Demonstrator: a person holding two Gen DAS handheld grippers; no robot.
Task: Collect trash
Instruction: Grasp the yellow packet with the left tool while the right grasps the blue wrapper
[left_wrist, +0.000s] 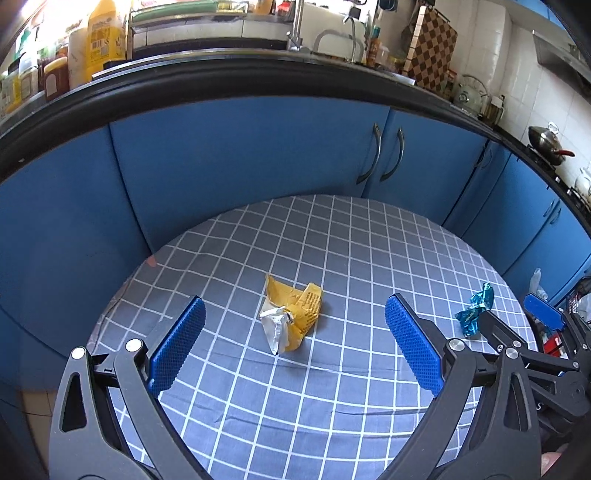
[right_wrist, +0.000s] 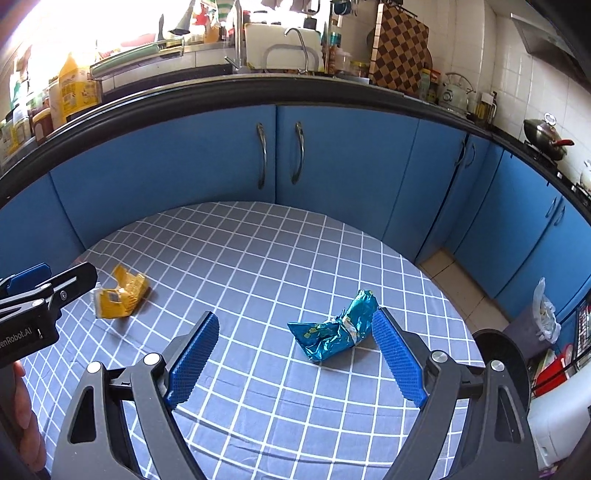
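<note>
RISK: your left tool (left_wrist: 293, 343) and right tool (right_wrist: 295, 356) gape wide, holding nothing | crumpled yellow wrapper (left_wrist: 291, 314) and blue wrapper (right_wrist: 334, 332) mid-worktop (left_wrist: 332, 240) may skid or spring loose when pinched.

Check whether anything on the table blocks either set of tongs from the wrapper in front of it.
Nothing visible does. The left tongs stand open with only bare checked tablecloth before the yellow wrapper. The right tongs stand open around the blue wrapper, whose end lies close to the right-hand pad.
</note>
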